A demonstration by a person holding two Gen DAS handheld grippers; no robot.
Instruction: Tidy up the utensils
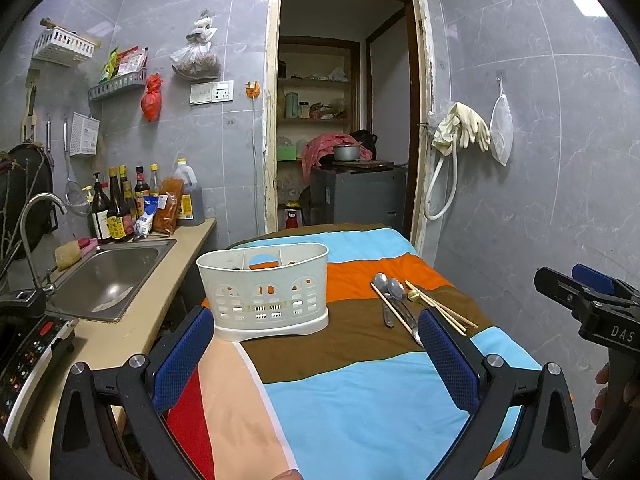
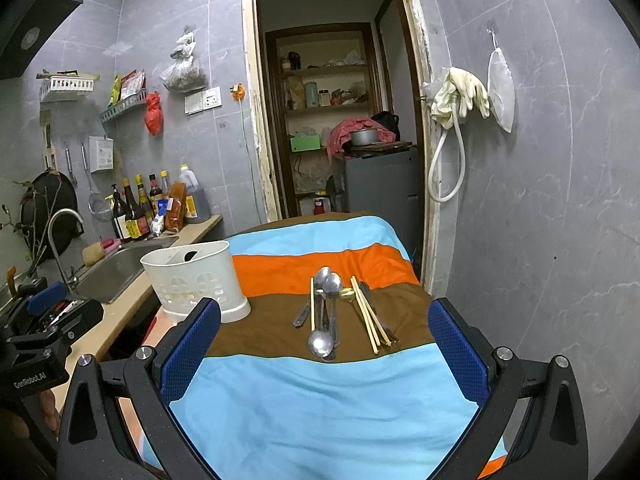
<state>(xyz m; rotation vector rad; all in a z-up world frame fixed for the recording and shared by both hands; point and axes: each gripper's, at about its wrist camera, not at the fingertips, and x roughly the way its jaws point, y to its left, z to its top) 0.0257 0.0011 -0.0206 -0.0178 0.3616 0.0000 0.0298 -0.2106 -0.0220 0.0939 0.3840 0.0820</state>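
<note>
A white slotted utensil holder [image 1: 264, 288] [image 2: 196, 280] stands on the striped cloth, left of a loose heap of utensils. The heap holds steel spoons [image 2: 325, 308] [image 1: 390, 292], a small gold spoon [image 2: 347, 294], wooden chopsticks [image 2: 370, 320] [image 1: 440, 306] and dark forks. My left gripper [image 1: 316, 332] is open, held low in front of the holder, with nothing between its blue pads. My right gripper [image 2: 324, 328] is open too, short of the heap, which lies between its fingers' lines. The right gripper also shows at the right edge of the left wrist view [image 1: 584, 300].
The cloth-covered table [image 2: 320, 400] runs toward a doorway [image 1: 344, 100] at the back. On the left are a counter with a steel sink [image 1: 108, 276], a tap, sauce bottles [image 1: 120, 208] and a cooker panel. A tiled wall with hanging gloves [image 1: 464, 128] bounds the right.
</note>
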